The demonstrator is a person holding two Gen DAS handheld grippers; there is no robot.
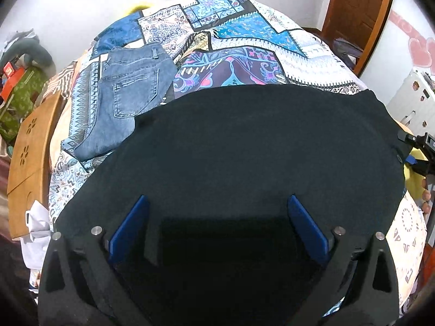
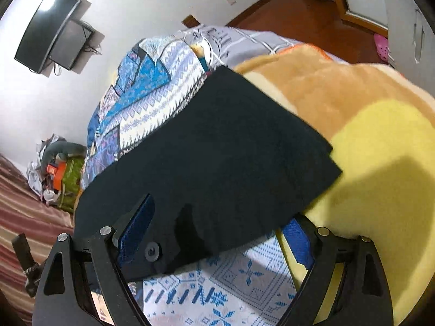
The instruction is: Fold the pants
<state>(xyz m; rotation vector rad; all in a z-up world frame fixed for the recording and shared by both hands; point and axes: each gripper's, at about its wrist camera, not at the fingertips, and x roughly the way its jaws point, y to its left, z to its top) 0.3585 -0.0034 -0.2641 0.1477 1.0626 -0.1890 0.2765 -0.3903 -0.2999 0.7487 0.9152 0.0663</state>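
Both grippers' fingers [image 1: 142,206] [image 2: 141,212] stand apart over black pants [image 1: 244,149]; no writing is legible.

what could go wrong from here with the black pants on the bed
1. The right claw stands open around the black pants near the button; closing there may catch only the top layer, so the fold could come out uneven.
2. The pants' far corner overlaps the yellow plush, so it may not lie flat.
3. The folded jeans lie close by; dragging could disturb them.
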